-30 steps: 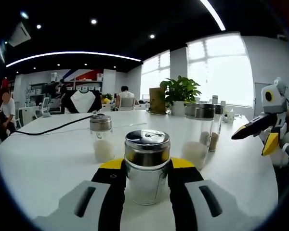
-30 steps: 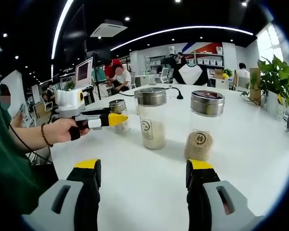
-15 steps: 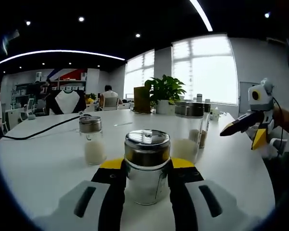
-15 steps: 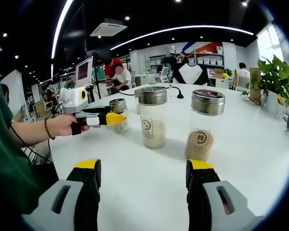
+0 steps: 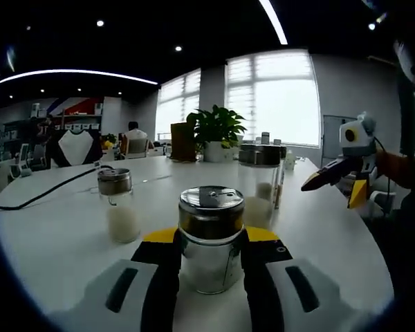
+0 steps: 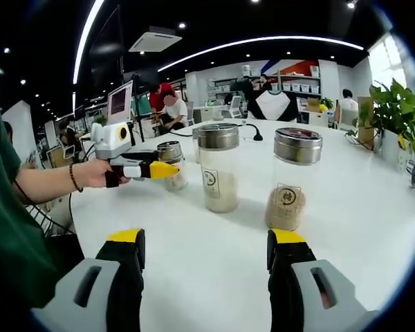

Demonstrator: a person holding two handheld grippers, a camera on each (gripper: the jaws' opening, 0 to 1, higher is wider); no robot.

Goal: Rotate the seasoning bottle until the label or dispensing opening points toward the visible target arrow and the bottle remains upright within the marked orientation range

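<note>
Landmark: I place everything against the seasoning bottle [image 5: 210, 238], which stands upright on the white counter [image 5: 48, 235].
Left of the bottle: a small shaker [image 5: 117, 214] with pale filling stands apart from it; a black cable [image 5: 41, 194] runs across the counter further back.
Seasoning bottle: metal lid up, with holes in it; I see it low and central in the left gripper view.
Left hand-held gripper [image 5: 209, 252]: clenched on the bottle, one yellow-tipped jaw on each side of the glass.
Behind and right of the bottle: two tall jars [image 5: 261, 181] stand close together, and a potted plant [image 5: 216, 131] beyond them near the window.
Far right of the bottle: my right hand-held gripper [image 5: 332, 178] hovers above the counter edge.
Right hand-held gripper [image 6: 206, 252]: released, jaws wide apart over bare counter, grasping nothing.
Ahead of it: a jar of pale grains [image 6: 218, 176] and a jar of brown grains [image 6: 293, 178], well apart from the jaws.
Hand pose: my left hand [image 6: 97, 173] holds its gripper level.
</note>
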